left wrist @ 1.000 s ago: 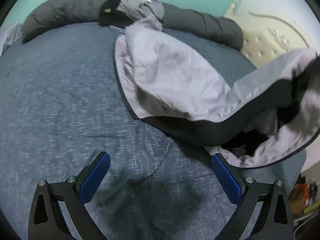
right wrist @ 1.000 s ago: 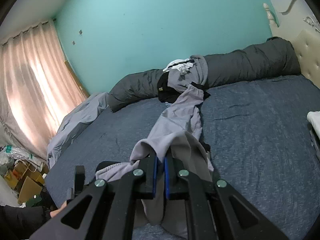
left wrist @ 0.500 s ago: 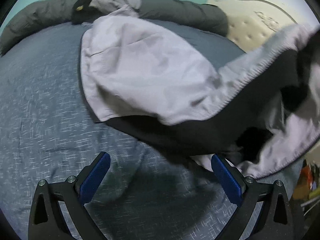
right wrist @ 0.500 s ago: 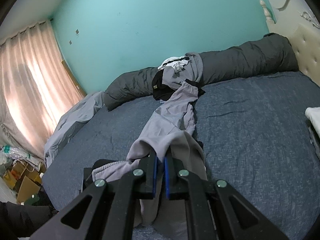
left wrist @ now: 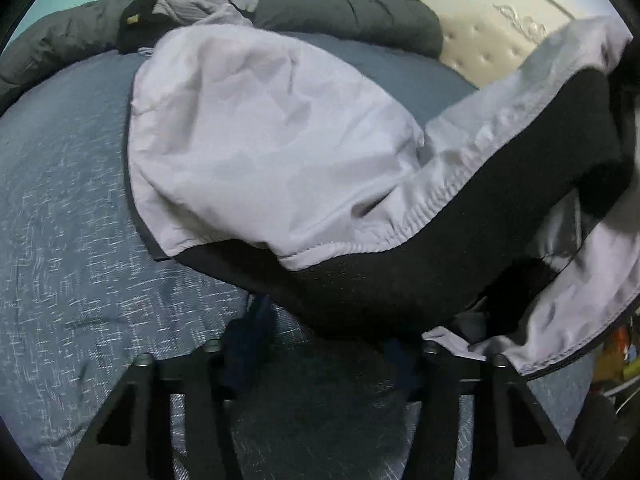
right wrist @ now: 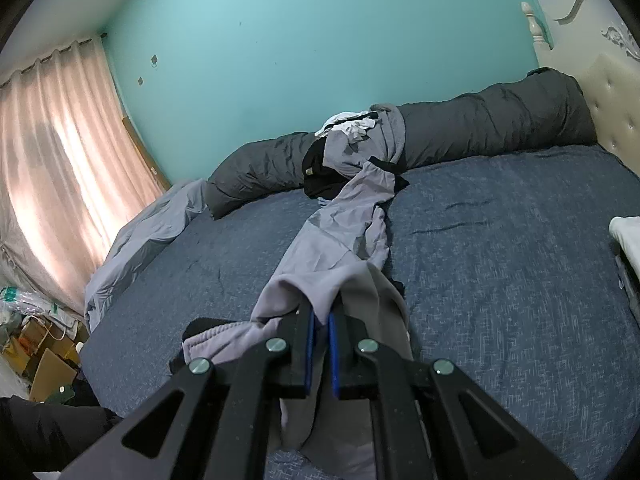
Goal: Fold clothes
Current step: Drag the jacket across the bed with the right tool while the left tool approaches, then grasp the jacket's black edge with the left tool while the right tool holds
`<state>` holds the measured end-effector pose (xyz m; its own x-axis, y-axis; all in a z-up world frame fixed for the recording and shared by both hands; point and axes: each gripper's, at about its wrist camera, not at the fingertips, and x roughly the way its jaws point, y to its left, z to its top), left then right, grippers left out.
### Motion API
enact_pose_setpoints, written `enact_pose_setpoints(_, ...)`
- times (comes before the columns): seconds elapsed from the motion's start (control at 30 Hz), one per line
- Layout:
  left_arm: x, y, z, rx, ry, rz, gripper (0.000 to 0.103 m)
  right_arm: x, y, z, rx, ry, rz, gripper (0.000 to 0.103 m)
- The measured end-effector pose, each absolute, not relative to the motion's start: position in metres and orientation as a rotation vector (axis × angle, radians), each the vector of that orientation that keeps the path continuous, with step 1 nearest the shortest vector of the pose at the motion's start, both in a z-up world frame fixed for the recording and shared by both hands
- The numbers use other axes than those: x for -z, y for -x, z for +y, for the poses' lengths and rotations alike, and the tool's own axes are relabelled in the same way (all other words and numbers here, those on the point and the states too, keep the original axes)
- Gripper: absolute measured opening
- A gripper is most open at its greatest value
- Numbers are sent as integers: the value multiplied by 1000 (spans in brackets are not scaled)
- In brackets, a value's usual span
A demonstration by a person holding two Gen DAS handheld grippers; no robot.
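- One grey jacket (right wrist: 340, 236) sprawled on bed (right wrist: 500, 260), light, floppy, probably slippery.
- Right gripper (right wrist: 319, 330) fingers pinching its edge.
- Left gripper (left wrist: 320, 344) fingers closing around black hem (left wrist: 360, 292); best hold there.

A teal wall (right wrist: 320, 60) backs the bed (right wrist: 500, 248), spread in mottled blue. A cream tufted headboard (right wrist: 612, 104) stands right; daylight glows through pink curtains (right wrist: 52, 160) left, cardboard boxes (right wrist: 44, 364) heaped below.
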<state>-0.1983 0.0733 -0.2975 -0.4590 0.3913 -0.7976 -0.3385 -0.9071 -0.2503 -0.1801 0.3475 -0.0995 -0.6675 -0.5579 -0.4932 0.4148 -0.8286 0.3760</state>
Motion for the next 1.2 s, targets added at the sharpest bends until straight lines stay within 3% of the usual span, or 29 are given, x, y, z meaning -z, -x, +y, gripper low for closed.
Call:
enact_pose_setpoints(0.03,298,198,73,-2370,1315,-82,34,100,180,348,2442,-829,-314,6)
enact_pose_setpoints(0.13,298,198,71,-2366,1309,-111,28,102,184,344,2442,-830,-319,6)
enact_pose_setpoints(0.23,292,196,67,-2380,1300,-104,11,103,184,345,2443,-831,-326,6)
enact_pose_setpoints(0.33,280,193,58,-2402,1273,-108,4,101,184,344,2443,-829,-331,6)
enact_pose_setpoints(0.83,147,175,-15,-2637,1032,-95,3,45,162,333,2413,-715,-301,6)
enact_pose_setpoints(1.2,-4,147,-52,-2772,789,-115,2,-70,126,323,2445,-505,-191,6)
